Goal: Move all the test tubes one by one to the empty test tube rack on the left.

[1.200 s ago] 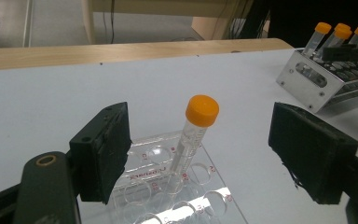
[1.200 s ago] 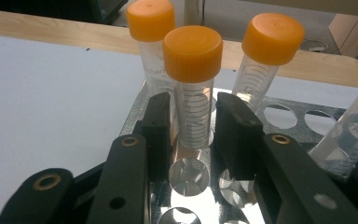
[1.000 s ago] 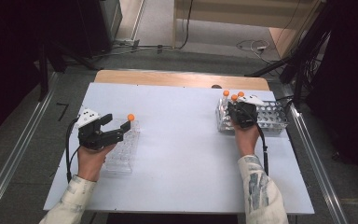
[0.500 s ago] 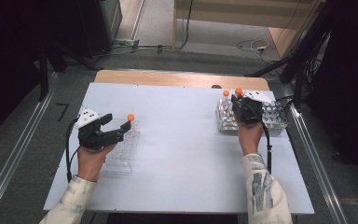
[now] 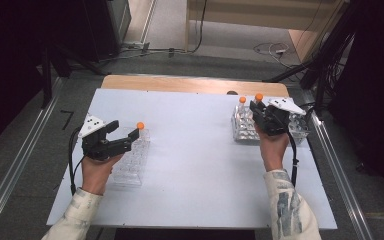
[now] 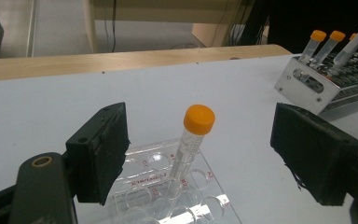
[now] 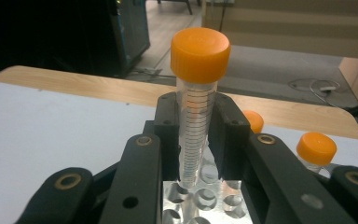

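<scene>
Light, slick, stiff clear plastic tube with orange cap (image 7: 196,112) — right gripper (image 7: 197,140) fingers pinching its graduated wall just below the cap; left gripper (image 6: 214,154) fingers spread.

Four orange-capped tubes (image 7: 198,100), two racks: one clear (image 5: 130,160), one metal (image 5: 245,131); two grippers (image 5: 111,137).

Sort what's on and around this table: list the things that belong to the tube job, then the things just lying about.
Part of the job:
held tube, in the shut right gripper
metal rack with its other tubes
clear rack with one tube
open left gripper around that tube

Just lying about:
cables on the floor
dark cabinet
</scene>
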Available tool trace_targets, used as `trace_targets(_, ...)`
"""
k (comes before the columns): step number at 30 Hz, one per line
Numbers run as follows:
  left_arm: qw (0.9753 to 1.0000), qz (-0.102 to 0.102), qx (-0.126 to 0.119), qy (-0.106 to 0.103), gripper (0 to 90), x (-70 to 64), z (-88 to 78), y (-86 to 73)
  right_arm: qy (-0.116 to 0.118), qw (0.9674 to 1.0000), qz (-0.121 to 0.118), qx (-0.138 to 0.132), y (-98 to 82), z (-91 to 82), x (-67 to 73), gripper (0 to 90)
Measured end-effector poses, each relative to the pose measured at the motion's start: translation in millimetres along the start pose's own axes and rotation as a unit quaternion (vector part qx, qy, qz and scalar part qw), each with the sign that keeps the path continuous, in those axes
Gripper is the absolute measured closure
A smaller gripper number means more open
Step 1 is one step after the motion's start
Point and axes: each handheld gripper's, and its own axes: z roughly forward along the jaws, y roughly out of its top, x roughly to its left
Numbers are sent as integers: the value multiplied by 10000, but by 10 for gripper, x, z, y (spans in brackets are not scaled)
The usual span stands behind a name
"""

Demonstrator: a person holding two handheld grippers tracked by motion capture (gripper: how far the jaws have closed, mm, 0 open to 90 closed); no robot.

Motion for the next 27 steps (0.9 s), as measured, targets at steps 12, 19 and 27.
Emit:
trace_targets(12,9998,186,-15,-117,188,-146,-1,20,942,9948,-386,82,-33,-243,358,721)
trace_targets(19,9991,291,75,-306,158,-261,27,17,1408,9881,-550,269,-168,-256,572,720)
trace_targets(27,9976,447,119,-509,158,-446,64,-5,1852,9787,-737,499,-343,-250,825,721)
